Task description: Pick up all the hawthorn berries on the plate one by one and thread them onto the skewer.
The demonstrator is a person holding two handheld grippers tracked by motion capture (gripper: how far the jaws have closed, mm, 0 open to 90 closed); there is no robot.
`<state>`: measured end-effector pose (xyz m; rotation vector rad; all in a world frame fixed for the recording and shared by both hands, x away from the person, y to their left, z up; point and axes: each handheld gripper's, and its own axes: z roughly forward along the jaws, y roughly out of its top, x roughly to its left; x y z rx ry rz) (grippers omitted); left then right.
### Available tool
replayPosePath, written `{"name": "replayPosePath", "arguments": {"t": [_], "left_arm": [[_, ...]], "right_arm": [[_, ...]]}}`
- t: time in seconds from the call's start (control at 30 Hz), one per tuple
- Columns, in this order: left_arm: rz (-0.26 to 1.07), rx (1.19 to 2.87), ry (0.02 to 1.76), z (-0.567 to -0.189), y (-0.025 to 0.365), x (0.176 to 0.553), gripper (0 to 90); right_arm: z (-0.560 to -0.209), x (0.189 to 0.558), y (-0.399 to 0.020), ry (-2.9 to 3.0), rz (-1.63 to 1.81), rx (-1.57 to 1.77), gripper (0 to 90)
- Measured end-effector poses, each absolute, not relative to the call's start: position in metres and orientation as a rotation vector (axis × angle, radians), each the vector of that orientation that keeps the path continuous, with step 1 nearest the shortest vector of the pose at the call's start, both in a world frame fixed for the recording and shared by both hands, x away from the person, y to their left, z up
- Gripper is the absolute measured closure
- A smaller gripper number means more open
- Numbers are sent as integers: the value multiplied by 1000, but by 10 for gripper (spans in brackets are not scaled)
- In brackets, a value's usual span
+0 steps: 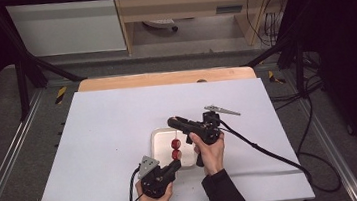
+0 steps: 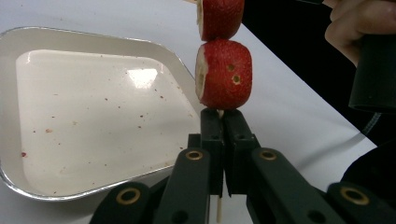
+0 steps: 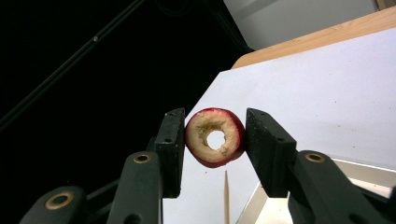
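My left gripper (image 1: 175, 164) (image 2: 223, 121) is shut on a thin wooden skewer (image 2: 218, 211) held upright over the near right edge of a small white tray (image 1: 160, 137) (image 2: 93, 116). Two red cored fruit pieces (image 1: 176, 149) (image 2: 224, 74) are threaded on it, one above the other. Just above them, my right gripper (image 1: 175, 122) (image 3: 214, 140) is shut on another red fruit ring (image 3: 215, 137). Its pale cut face and core hole look toward the camera. The skewer's tip (image 3: 226, 186) points up just beneath that ring.
A white board (image 1: 110, 138) covers the table, with a wooden edge (image 1: 164, 78) at its far side. The tray's rim (image 3: 275, 205) lies below the right jaw. A cable (image 1: 267, 151) trails right from the right gripper. Black frame posts (image 1: 22, 71) stand at the back corners.
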<state>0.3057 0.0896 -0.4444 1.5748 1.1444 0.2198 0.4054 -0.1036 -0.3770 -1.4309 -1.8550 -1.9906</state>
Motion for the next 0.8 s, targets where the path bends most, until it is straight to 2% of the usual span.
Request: {"name": "replayPosePath", "arguments": {"t": [0.8], "left_arm": [[228, 1520, 1139, -443, 91, 305, 878]], "right_arm": [[-377, 404, -103, -1798, -2020, -1423, 593]]}}
